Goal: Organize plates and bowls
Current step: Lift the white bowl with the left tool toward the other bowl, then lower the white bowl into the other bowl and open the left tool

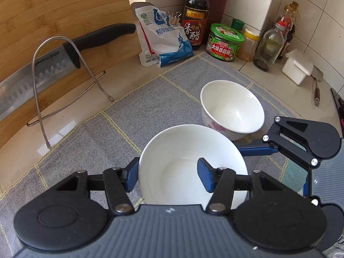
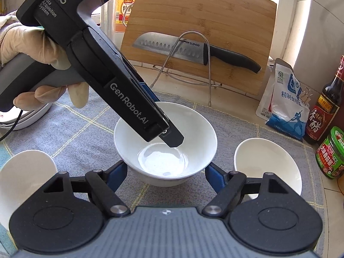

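A white bowl (image 1: 189, 163) sits on the grey checked mat (image 1: 129, 116). My left gripper (image 1: 168, 175) is open around the bowl's left rim, one finger outside and one inside. The same bowl shows in the right wrist view (image 2: 167, 142) with the left gripper's body (image 2: 103, 64) reaching into it. My right gripper (image 2: 166, 175) is open, its fingers either side of this bowl's near wall. A second white bowl with a flower pattern (image 1: 232, 107) stands behind; it shows at the right (image 2: 268, 165). A third white bowl (image 2: 23, 176) stands at the left.
A bamboo cutting board (image 2: 200, 28) with a knife (image 2: 193, 51) leans in a wire rack (image 1: 43, 86) at the back. A salt bag (image 1: 159, 38), vinegar bottle (image 1: 195, 15), green jar (image 1: 224, 42), other bottles and a white box (image 1: 297, 66) line the wall. Stacked plates (image 2: 28, 118) lie at the left.
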`<state>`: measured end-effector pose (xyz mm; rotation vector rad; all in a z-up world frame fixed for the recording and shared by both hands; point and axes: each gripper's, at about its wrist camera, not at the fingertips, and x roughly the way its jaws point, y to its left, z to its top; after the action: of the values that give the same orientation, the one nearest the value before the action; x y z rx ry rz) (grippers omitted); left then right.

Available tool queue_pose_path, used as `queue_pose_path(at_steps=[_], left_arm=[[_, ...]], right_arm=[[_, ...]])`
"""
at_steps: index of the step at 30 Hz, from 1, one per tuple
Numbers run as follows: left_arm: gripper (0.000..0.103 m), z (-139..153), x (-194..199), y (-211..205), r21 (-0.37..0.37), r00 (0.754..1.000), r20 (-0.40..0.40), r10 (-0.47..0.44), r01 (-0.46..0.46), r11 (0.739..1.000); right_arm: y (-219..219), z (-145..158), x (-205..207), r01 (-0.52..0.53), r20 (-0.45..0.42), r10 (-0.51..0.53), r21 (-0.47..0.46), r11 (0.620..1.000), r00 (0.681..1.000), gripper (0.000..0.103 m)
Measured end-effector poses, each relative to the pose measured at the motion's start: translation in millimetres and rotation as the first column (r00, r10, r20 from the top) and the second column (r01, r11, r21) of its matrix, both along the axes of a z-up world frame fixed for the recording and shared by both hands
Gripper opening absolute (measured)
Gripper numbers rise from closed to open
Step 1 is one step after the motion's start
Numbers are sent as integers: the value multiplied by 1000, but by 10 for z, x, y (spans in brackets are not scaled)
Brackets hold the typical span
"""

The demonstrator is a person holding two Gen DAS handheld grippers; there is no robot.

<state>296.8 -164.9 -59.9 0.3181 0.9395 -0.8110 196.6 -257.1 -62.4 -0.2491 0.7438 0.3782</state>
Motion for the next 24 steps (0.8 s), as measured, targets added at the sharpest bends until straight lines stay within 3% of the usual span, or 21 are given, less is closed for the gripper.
queue_pose_path(at_steps=[24], left_arm=[[56,437,-692,367,-25,998,42,51,-50,998]], right_arm=[[236,400,-546,-98,15,98,21,995,995,83]])
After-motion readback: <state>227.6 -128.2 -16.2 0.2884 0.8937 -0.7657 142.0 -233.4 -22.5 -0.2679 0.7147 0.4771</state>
